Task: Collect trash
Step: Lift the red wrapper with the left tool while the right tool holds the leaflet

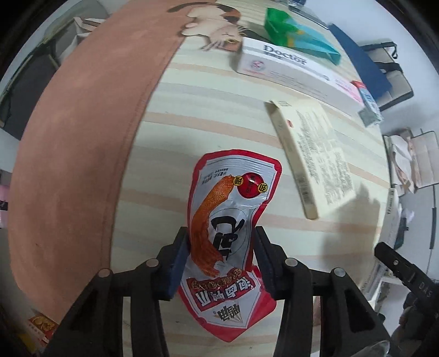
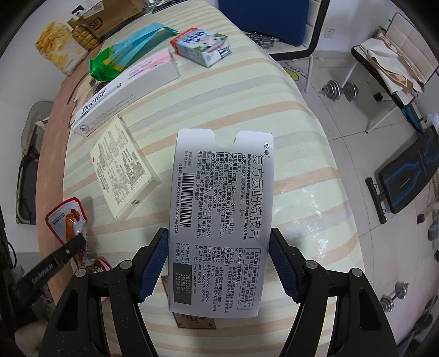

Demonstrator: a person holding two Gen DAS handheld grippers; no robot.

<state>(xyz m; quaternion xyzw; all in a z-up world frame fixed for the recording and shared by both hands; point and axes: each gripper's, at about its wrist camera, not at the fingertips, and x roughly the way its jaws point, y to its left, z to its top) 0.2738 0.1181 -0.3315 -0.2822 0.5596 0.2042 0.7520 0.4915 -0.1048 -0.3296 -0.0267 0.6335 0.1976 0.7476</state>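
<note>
My left gripper (image 1: 221, 236) is shut on a red and silver snack wrapper (image 1: 227, 219), held above the striped tablecloth (image 1: 192, 115). The wrapper also shows at the lower left of the right wrist view (image 2: 67, 219), with a left finger (image 2: 55, 261) on it. My right gripper (image 2: 219, 239) is shut on a flattened white medicine box (image 2: 221, 208) with black print and a barcode, held over the table. A right finger (image 1: 397, 263) shows at the lower right of the left wrist view.
On the table lie a cream box (image 2: 120, 164), a long white "Doctor" box (image 2: 123, 90), a green and blue bag (image 2: 129, 49) and a milk carton (image 2: 203, 46). Cartons (image 2: 90, 24) stand at the far corner. Dumbbells (image 2: 343, 89), a bench (image 2: 408, 170) and a chair (image 2: 290, 24) are on the floor to the right.
</note>
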